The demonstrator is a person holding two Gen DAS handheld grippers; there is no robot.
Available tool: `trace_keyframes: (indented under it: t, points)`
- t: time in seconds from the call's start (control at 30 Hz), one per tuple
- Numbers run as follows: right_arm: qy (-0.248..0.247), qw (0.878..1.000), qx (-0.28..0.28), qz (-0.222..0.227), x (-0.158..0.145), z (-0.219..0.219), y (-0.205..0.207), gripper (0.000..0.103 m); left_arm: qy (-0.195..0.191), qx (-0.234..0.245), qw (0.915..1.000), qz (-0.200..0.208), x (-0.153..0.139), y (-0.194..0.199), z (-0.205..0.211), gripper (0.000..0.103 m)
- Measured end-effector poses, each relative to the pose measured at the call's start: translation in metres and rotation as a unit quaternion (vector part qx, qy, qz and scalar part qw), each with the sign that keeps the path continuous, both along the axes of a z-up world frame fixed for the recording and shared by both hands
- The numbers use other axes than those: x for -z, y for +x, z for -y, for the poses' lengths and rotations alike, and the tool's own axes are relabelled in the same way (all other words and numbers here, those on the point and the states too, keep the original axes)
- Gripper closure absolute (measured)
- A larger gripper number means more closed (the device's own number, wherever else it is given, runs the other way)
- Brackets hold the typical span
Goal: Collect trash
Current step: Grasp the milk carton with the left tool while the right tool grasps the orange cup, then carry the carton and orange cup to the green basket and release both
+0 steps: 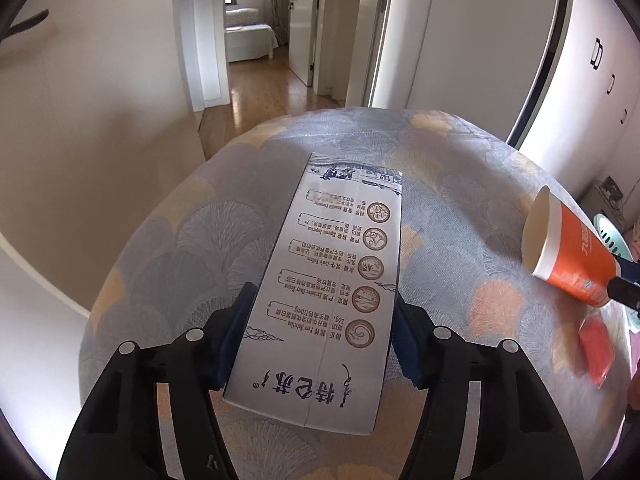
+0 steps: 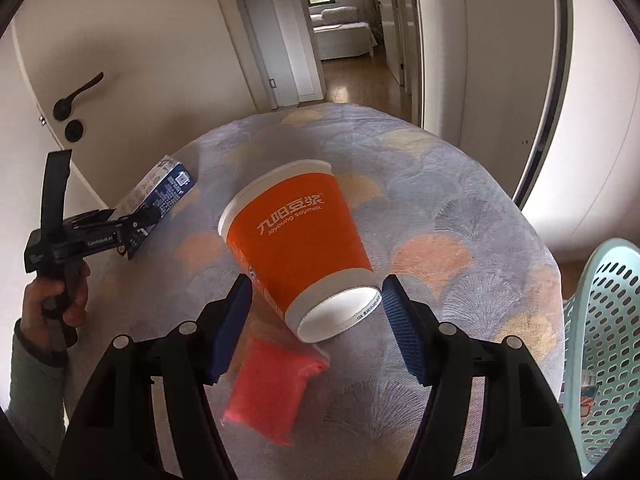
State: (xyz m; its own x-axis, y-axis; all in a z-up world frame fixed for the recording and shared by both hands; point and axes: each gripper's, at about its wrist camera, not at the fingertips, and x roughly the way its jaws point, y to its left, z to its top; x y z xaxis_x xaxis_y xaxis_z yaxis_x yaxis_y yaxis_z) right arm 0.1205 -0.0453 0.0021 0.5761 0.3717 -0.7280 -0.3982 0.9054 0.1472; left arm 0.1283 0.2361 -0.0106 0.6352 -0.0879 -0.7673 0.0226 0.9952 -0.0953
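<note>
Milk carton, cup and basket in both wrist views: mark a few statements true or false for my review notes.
1. The milk carton lies flat between the left gripper jaws. True.
2. The orange paper cup stands upright. False: it lies on its side on the patterned tablecloth.
3. The right gripper has clamped the cup. False: its jaws stand apart on either side of the cup's base.
4. A red packet lies near the cup. True.
5. The perforated basket sits on the table's left. False: it is at the right edge.
</note>
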Motion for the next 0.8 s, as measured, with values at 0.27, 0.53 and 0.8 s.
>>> trace_keyframes:
  t: [0.27, 0.53, 0.8]
  points:
    - [-0.021, 1.0, 0.007, -0.003, 0.01, -0.012, 0.022, 0.027, -0.003, -0.004, 0.9998, 0.018, 0.003, 0.005, 0.0, 0.049]
    - [0.036, 0.999, 0.007, -0.024, 0.018, -0.002, 0.028, 0.027, -0.004, -0.005, 0.9998, 0.019, 0.003, 0.01, 0.004, 0.049]
    - [0.046, 0.999, -0.002, 0.002, 0.01, -0.001, 0.017, 0.045, 0.001, 0.012, 0.9997, 0.023, -0.003, 0.007, 0.023, 0.049]
